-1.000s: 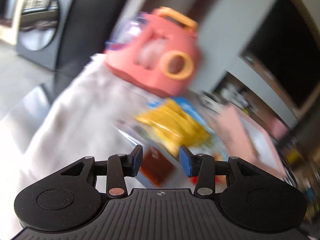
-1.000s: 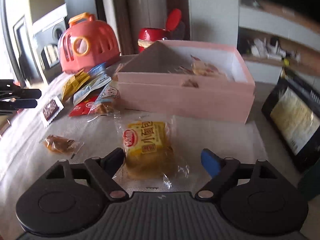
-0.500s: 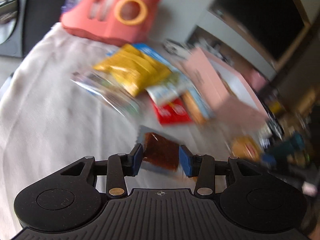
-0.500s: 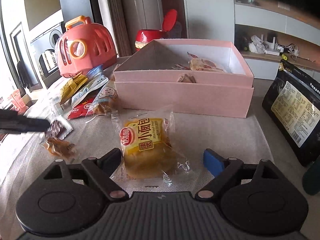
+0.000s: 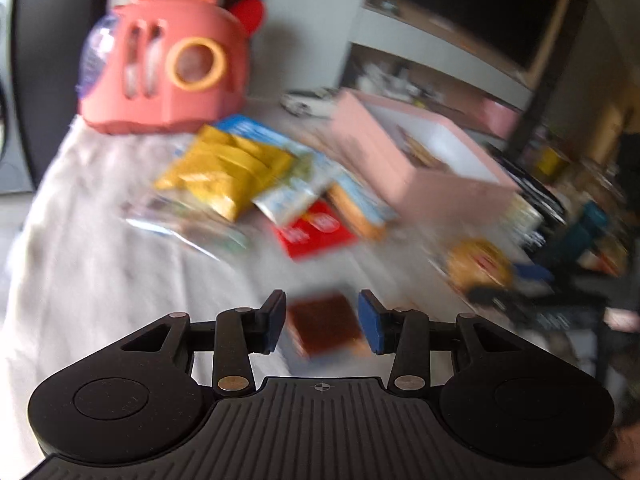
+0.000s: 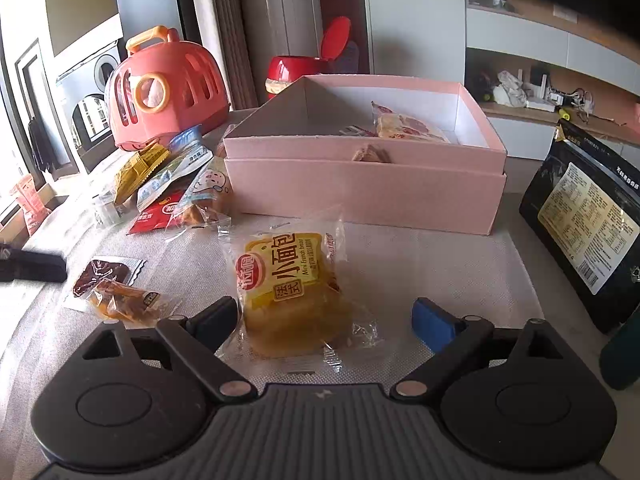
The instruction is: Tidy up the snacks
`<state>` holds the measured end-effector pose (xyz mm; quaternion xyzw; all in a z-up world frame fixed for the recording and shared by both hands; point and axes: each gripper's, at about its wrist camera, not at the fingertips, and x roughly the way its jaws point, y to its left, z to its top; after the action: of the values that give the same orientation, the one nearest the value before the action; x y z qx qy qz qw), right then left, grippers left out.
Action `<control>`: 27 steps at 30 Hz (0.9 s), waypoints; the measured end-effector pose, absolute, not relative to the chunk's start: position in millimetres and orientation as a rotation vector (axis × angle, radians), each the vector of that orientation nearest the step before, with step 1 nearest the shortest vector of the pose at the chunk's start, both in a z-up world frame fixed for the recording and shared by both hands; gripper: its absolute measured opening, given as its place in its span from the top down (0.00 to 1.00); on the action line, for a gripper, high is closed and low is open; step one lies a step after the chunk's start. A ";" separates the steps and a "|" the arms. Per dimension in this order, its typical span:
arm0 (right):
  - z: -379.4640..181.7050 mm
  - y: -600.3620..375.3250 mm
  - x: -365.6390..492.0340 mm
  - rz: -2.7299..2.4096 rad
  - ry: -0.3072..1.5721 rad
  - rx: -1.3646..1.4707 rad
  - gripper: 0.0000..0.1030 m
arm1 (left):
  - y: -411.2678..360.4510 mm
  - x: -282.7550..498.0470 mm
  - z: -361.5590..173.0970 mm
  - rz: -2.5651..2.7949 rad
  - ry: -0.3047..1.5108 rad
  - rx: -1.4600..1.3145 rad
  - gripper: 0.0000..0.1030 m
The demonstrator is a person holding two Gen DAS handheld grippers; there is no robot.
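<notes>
here, largest first:
table cloth (image 6: 420,264): pale woven cloth over the table, with all the snacks lying on it.
pink box (image 6: 360,196): open, at the far middle of the cloth; a few wrapped snacks lie inside by its near wall.
pet carrier (image 6: 164,88): coral with an orange handle, far left, behind the snack pile.
black pouch (image 6: 584,232): leans at the right edge of the table, label facing in.
snack pile (image 6: 168,184): yellow, blue-white and red packets overlapping, just left of the box.
bread packet (image 6: 292,284): yellow "mini french bread" in a clear wrapper, flat on the cloth in front of the box, between the right tool's fingers.
right gripper (image 6: 324,316): jaws spread wide and just been opening further; the left pad sits just beside the wrapper, the right pad well clear of it.
left gripper (image 5: 322,322): jaws about half apart, straddling the brown packet; view blurred, small gaps show on both sides.
brown packet (image 5: 326,326): small dark square sachet on the cloth at the near left, beside an amber-wrapped snack (image 6: 128,300).
</notes>
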<state>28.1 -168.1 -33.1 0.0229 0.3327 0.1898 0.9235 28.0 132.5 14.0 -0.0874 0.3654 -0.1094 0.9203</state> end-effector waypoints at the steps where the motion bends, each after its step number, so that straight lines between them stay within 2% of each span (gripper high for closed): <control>1: -33.2 -167.5 28.1 0.388 0.684 0.042 0.08 | 134.9 34.3 11.5 -0.215 0.744 -0.198 0.56; 6: -33.6 -166.9 27.0 0.384 0.684 0.035 0.07 | 135.9 55.9 -8.1 -0.230 0.785 -0.220 0.57; 11: -31.4 -168.5 24.4 0.393 0.667 0.030 0.07 | 126.5 33.2 -3.5 -0.326 0.809 -0.129 0.57; 17: -4.7 -145.9 -9.8 0.512 0.505 -0.127 0.07 | 96.1 -2.9 -2.8 -0.422 0.833 0.097 0.56; 21: -1.3 -117.2 -15.9 0.682 0.537 -0.188 0.07 | 90.2 -10.7 -3.6 -0.417 0.843 0.128 0.56; 22: -1.8 -111.0 -12.6 0.703 0.555 -0.183 0.08 | 90.8 -10.7 -3.5 -0.410 0.844 0.125 0.56; 27: -9.3 -86.0 13.1 0.730 0.620 -0.173 0.25 | 91.9 -12.2 4.5 -0.393 0.810 0.130 0.56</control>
<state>13.1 -86.0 -9.3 -0.0833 0.2978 0.3506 0.8840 -12.2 91.9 4.5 0.0628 0.3914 -0.1899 0.8982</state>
